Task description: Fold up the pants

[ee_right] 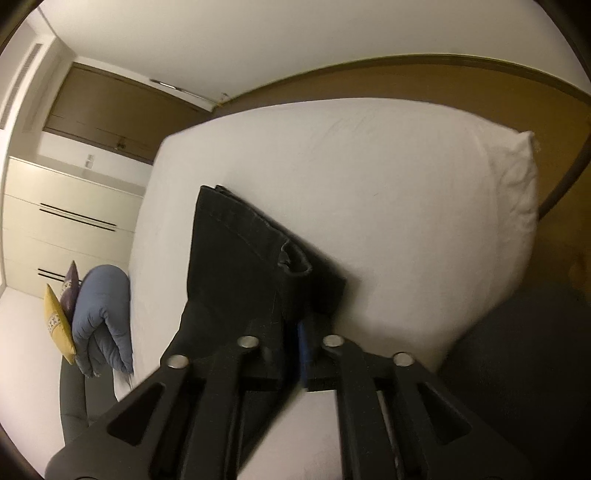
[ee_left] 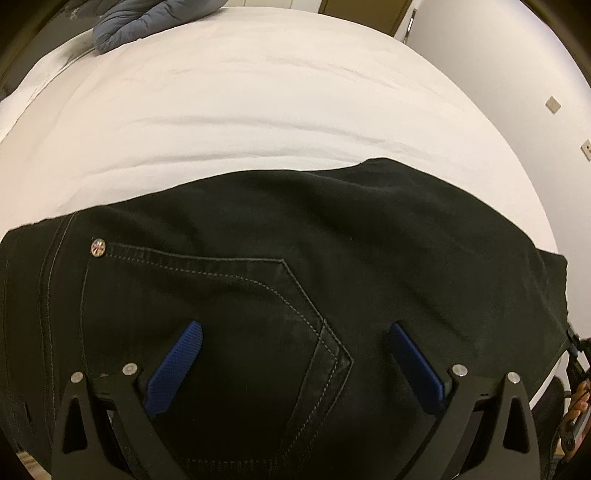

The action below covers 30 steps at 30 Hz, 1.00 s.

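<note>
Black jeans (ee_left: 258, 236) lie on the white bed (ee_left: 240, 110), back pocket with grey stitching and a small rivet facing up. My left gripper (ee_left: 295, 328) is open just above the pocket, its blue pads spread wide and holding nothing. In the right wrist view, my right gripper (ee_right: 291, 325) is shut on a hem end of the black jeans (ee_right: 240, 254) and holds the cloth lifted over the white bed (ee_right: 388, 203). The blue pad (ee_right: 304, 347) shows only as a sliver behind the cloth.
A folded blue-grey quilt (ee_left: 147, 18) lies at the bed's far corner; it also shows in the right wrist view (ee_right: 103, 314) beside a yellow cushion (ee_right: 57, 325). A white pillow (ee_right: 517, 177) lies at the headboard end. Cream drawers (ee_right: 70, 221) stand along the wall.
</note>
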Each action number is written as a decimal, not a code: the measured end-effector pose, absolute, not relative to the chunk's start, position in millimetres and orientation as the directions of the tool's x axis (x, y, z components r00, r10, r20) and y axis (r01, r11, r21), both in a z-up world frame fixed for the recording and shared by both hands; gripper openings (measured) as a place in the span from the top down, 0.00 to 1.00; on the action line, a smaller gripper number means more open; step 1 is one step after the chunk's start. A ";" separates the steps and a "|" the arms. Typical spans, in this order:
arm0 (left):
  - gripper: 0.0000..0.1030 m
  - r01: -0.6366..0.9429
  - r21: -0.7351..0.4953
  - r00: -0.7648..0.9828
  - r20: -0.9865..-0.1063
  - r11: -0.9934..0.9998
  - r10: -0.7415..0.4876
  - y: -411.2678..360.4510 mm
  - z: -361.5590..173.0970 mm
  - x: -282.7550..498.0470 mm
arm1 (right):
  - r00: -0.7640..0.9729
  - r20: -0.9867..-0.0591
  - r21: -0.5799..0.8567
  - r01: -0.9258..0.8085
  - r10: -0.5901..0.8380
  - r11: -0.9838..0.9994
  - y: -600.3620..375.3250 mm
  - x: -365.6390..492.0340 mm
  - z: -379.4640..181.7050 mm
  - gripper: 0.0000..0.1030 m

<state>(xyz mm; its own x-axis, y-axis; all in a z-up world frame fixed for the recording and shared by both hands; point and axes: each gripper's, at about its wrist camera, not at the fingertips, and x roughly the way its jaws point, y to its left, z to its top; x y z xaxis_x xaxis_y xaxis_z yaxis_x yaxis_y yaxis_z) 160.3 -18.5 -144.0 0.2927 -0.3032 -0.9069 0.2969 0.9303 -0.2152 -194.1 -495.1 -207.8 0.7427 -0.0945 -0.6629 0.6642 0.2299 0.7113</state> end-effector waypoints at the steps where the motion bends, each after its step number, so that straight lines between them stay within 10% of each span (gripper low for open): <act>1: 0.01 0.292 -0.223 0.297 -0.903 0.930 -0.310 -17.6 -143.5 158.0 | 0.733 -0.671 0.700 0.677 -0.114 0.230 -495.7 -201.5 -201.6 0.90; 7: 0.01 0.286 -0.224 0.312 -0.898 0.932 -0.311 -16.0 -145.0 147.3 | 0.701 -0.677 0.614 0.706 -0.225 0.353 -511.0 -201.5 -150.9 0.88; 16: 0.01 0.269 -0.224 0.326 -0.894 0.937 -0.308 -37.4 -151.5 131.6 | 0.694 -0.667 0.651 0.363 0.273 0.667 -461.7 -7.2 -168.4 0.88; 20: 0.01 0.272 -0.246 0.328 -0.885 0.931 -0.329 -36.0 -152.1 128.6 | 0.676 -0.700 0.655 0.479 0.231 0.584 -486.1 13.9 -219.6 1.00; 28: 0.01 0.263 -0.267 0.371 -0.859 0.927 -0.352 -26.1 -160.7 117.3 | 0.681 -0.718 0.591 0.706 -0.146 0.390 -545.7 -31.8 -186.2 0.91; 30: 0.01 0.238 -0.306 0.387 -0.841 0.922 -0.379 -27.8 -162.0 110.9 | 0.779 -0.628 0.683 0.552 -0.003 0.477 -513.5 -10.2 -167.7 0.88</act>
